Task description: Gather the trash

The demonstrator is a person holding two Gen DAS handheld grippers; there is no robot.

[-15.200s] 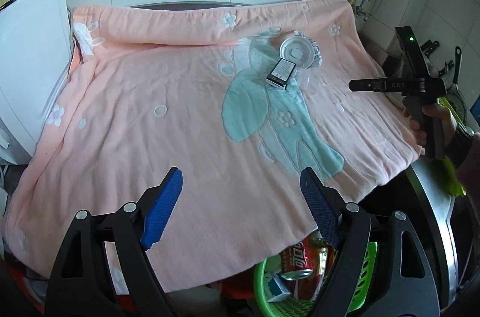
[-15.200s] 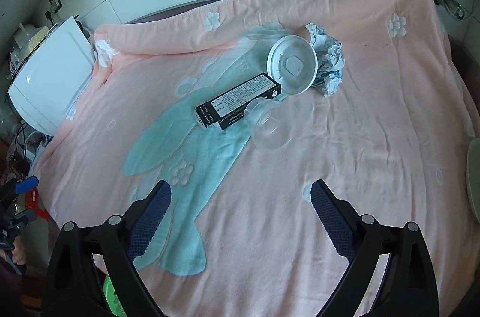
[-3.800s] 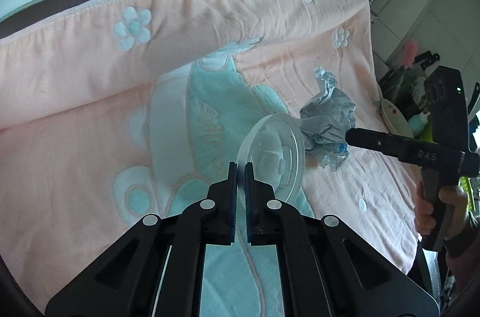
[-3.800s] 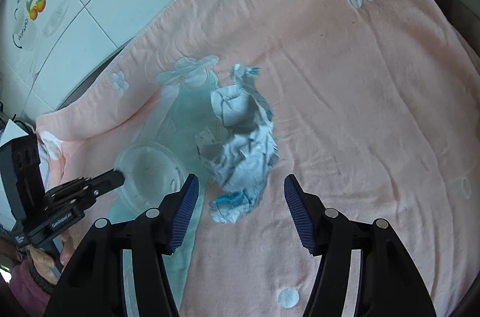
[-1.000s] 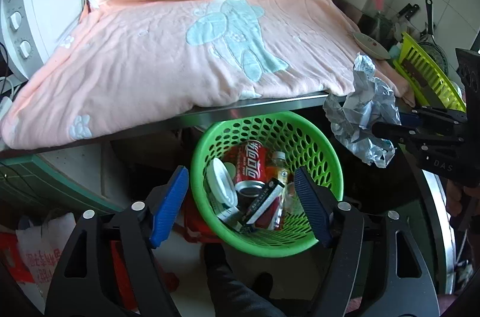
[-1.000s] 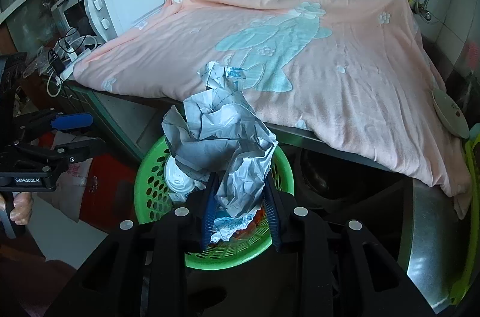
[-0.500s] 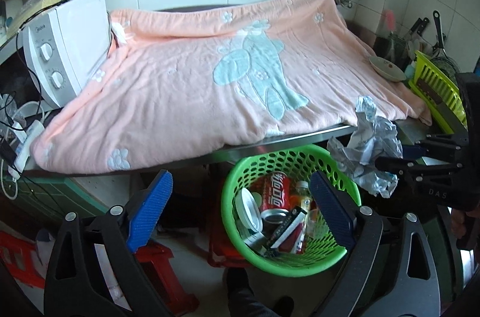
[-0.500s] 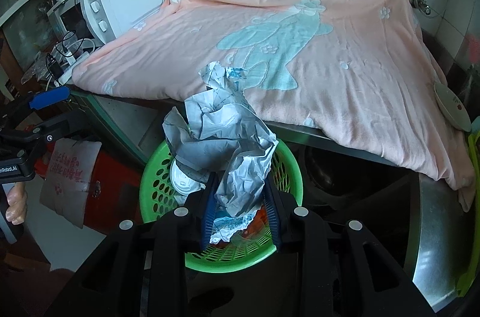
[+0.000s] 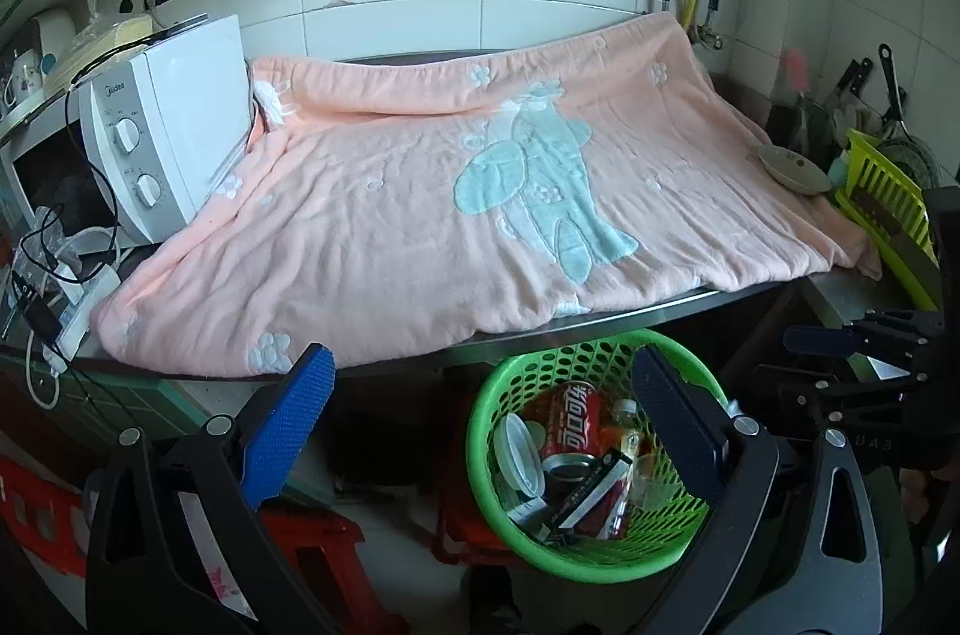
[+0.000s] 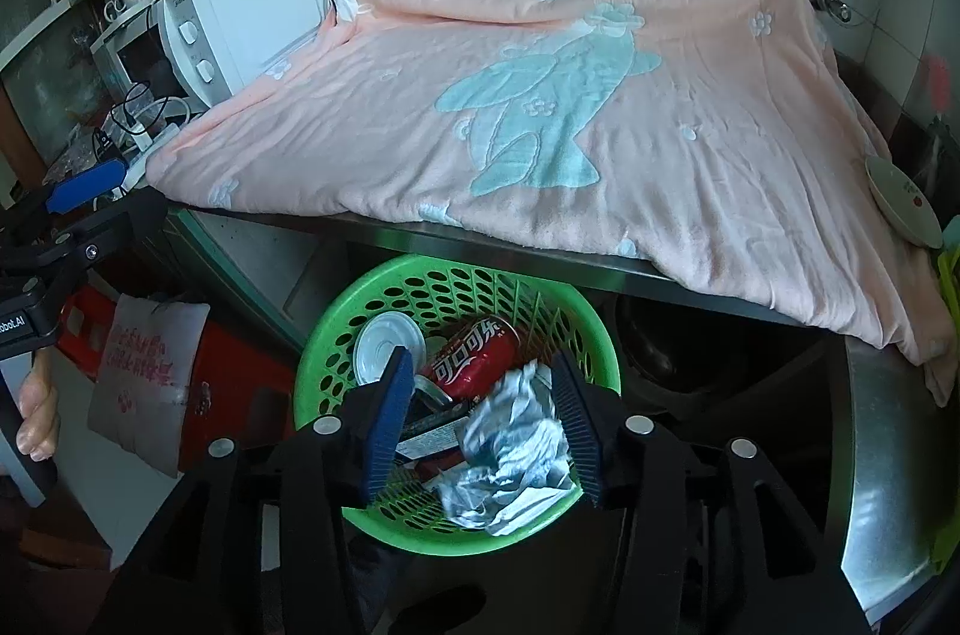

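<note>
A green basket (image 10: pixel 456 269) stands on the floor below the counter edge. It holds a red can (image 10: pixel 474 350), a white lid (image 10: pixel 387 338), a black box and a bottle. The crumpled grey paper (image 10: pixel 516 449) lies blurred inside the basket, loose between and under the blue pads. My right gripper (image 10: pixel 483 407) hangs just over the basket with its jaws opening, its pads off the paper. My left gripper (image 9: pixel 480 395) is wide open and holds nothing, left of the basket (image 9: pixel 576 342), above the floor. The paper is hidden in the left wrist view.
A pink blanket (image 9: pixel 420 215) covers the steel counter. A white microwave (image 9: pixel 168 137) stands at its left end. At the right end are a small dish (image 9: pixel 792 164) and a yellow-green rack (image 9: pixel 888 209). Red stools (image 9: pixel 312 533) stand beside the basket.
The right jaws have parted and the crumpled paper has dropped out of them into the basket. The left gripper has lifted, tilted up towards the counter, and spread a little wider.
</note>
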